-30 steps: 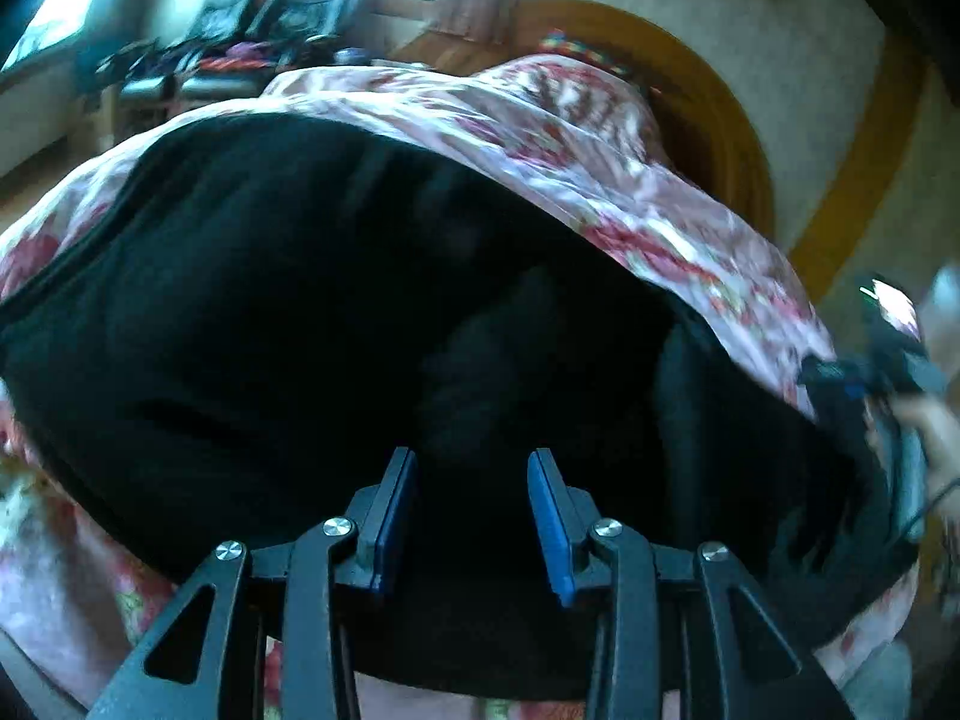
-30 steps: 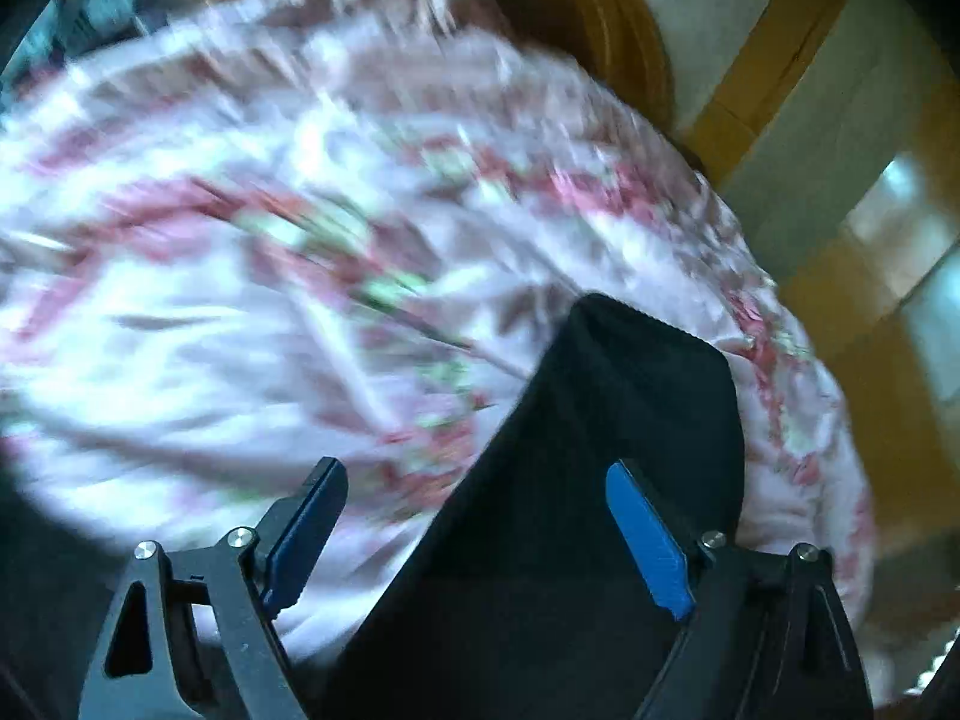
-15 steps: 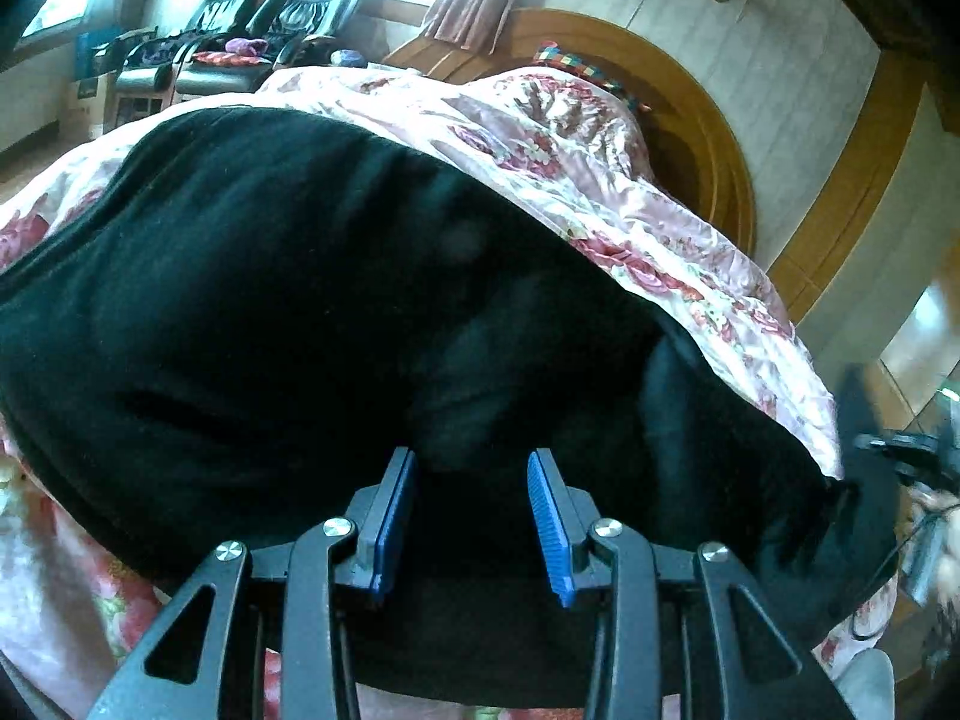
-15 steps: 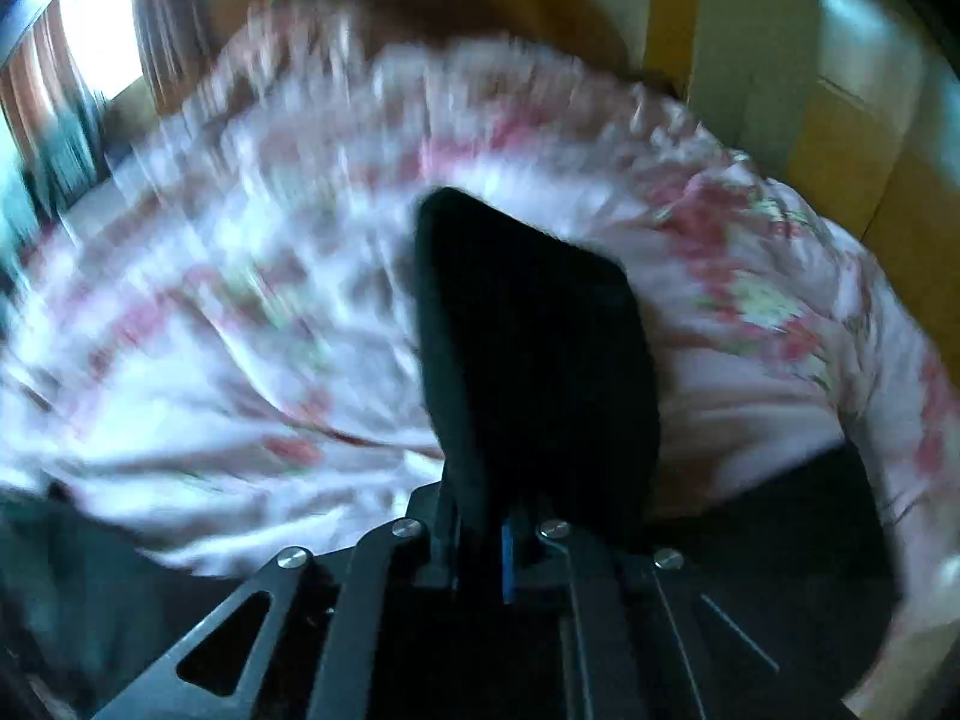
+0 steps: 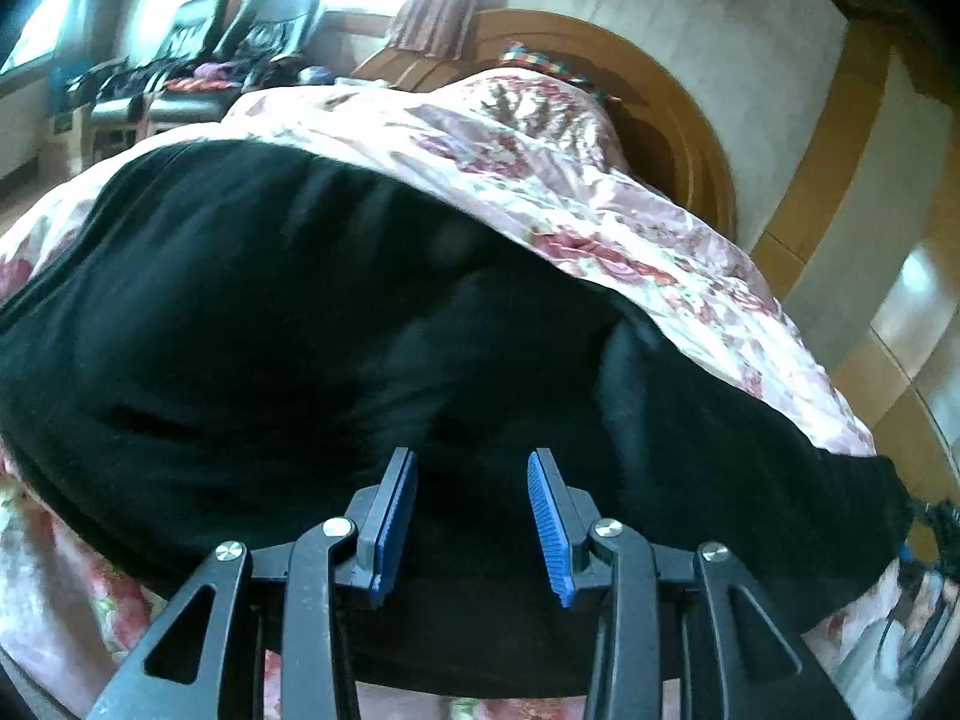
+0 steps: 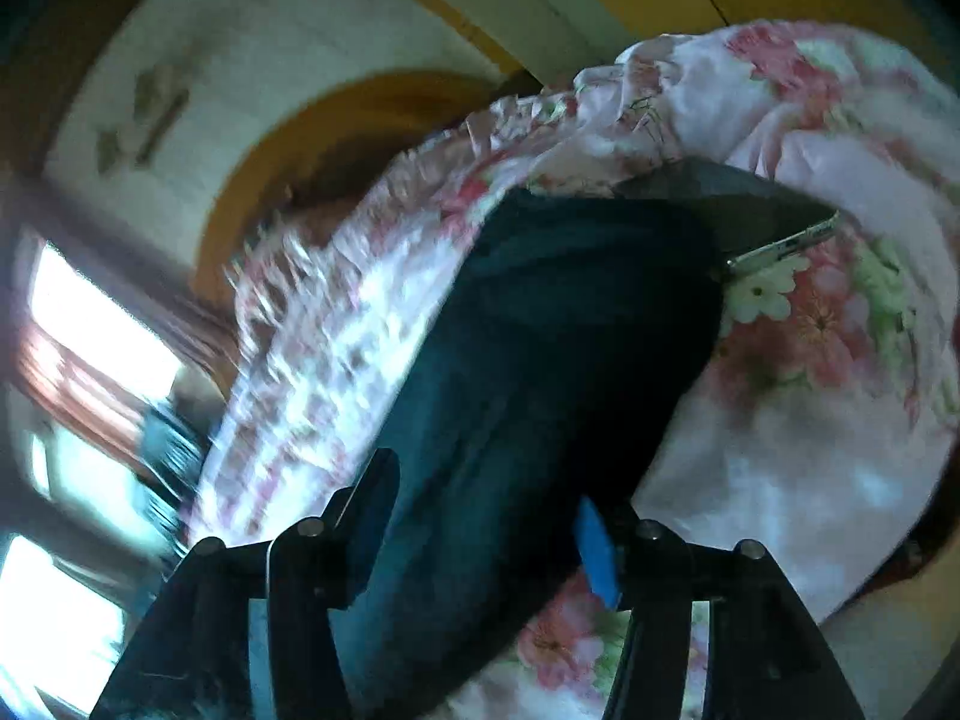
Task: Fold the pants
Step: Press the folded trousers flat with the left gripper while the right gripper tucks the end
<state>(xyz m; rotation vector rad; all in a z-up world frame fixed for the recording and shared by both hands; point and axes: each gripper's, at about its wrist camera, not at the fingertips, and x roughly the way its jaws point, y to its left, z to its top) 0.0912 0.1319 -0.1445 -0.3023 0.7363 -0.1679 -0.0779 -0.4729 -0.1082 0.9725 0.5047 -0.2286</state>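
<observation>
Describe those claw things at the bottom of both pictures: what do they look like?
Each is a hand-held gripper: the left and the right have black angular frames with triangular cut-outs, silver round screw heads at the joints, and two fingers faced with blue pads, ribbed on the left one. No sleeves show.

Pants (image 5: 300,330): matt black cloth, soft, faintly fuzzy. Bedspread (image 5: 540,180): glossy, satin-like floral cloth, wrinkled. Headboard (image 5: 678,114), upper right: smooth varnished wood. Left gripper (image 5: 472,516): matt black plastic arms, ribbed blue pads, bright metal screws. Phone (image 6: 780,246): metallic edge.
</observation>
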